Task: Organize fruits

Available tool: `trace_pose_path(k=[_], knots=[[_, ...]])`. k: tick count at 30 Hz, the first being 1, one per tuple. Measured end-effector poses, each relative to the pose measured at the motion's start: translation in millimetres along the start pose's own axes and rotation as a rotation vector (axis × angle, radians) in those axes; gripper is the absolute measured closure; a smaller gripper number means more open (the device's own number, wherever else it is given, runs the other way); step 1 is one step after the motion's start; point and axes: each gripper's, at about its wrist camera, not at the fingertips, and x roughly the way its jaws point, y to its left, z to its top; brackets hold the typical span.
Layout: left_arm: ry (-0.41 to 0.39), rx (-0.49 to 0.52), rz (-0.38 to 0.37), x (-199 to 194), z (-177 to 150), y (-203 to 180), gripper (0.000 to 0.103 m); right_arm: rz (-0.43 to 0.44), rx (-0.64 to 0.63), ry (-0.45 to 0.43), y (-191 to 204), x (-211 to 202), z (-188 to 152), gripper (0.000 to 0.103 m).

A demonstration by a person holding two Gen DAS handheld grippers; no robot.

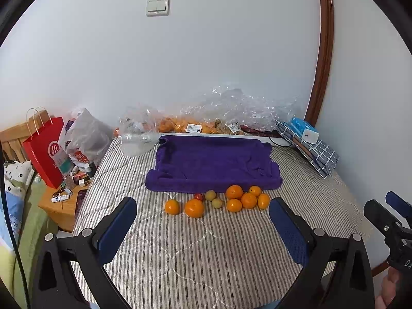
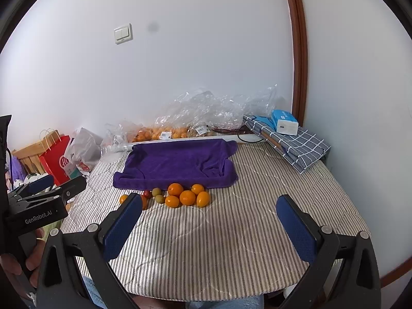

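**Tongs spread above the striped bed**

Both blue-padded black tongs, left [image 1: 203, 225] and right [image 2: 209, 222], are held spread and empty over the grey-striped quilted bed [image 2: 206, 244]. Round orange and green fruits [image 1: 219, 202] are clustered just before the purple towel [image 1: 213, 163].

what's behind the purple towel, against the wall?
Behind the purple towel lie crumpled clear plastic bags holding orange fruit, with price labels showing. How many fruits they hold cannot be told through the wrinkled plastic. What lies under the towel is covered.
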Motion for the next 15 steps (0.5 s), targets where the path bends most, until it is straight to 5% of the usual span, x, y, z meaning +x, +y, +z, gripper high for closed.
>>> trace_pose_path(k=[15], knots=[[-0.001, -0.002, 0.002, 3.1, 1.2, 0.8, 0.000, 0.005, -0.001, -0.001, 0.4, 1.5, 0.3, 0.000]])
